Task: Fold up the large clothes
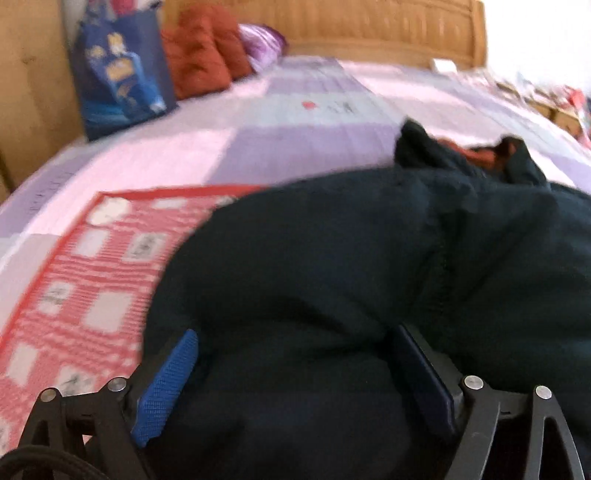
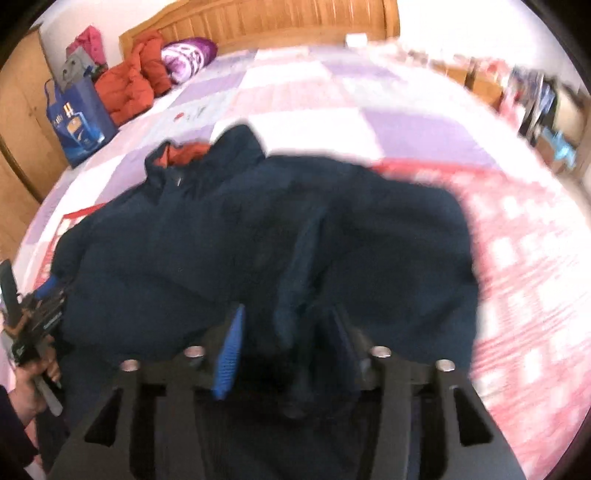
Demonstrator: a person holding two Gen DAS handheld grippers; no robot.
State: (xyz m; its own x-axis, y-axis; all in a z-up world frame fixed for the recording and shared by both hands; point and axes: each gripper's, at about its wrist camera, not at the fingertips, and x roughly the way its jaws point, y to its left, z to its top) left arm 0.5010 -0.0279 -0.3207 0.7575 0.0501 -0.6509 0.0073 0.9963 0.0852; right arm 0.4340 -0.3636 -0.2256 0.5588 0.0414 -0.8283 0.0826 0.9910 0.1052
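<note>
A dark navy jacket (image 2: 258, 236) lies heaped on the bed, spread over a red-and-white checked mat (image 1: 85, 266) that sits on the lilac patchwork bedspread (image 1: 258, 122); its collar, showing an orange lining (image 2: 184, 153), points away from both grippers toward the wooden headboard (image 1: 332, 22). The left gripper (image 1: 295, 373) stands wide apart, its blue pads (image 1: 166, 391) flanking a thick bulge of the jacket's near edge; the cloth fills the gap, though with the blur I cannot be sure the pads press on it, and they look to be clear of it. The right gripper (image 2: 288, 339) is parted about halfway, with a dark fold of the jacket hanging between its fingers and seemingly loose rather than pinched. Off to the left gripper's far left stand a blue shopping bag (image 1: 118, 77) and a rust-red padded coat (image 1: 203, 51), with a purple patterned bundle (image 1: 262, 46) just beside the coat; a person's hand (image 2: 31, 387) holds the left gripper's handle at the right gripper's left.
</note>
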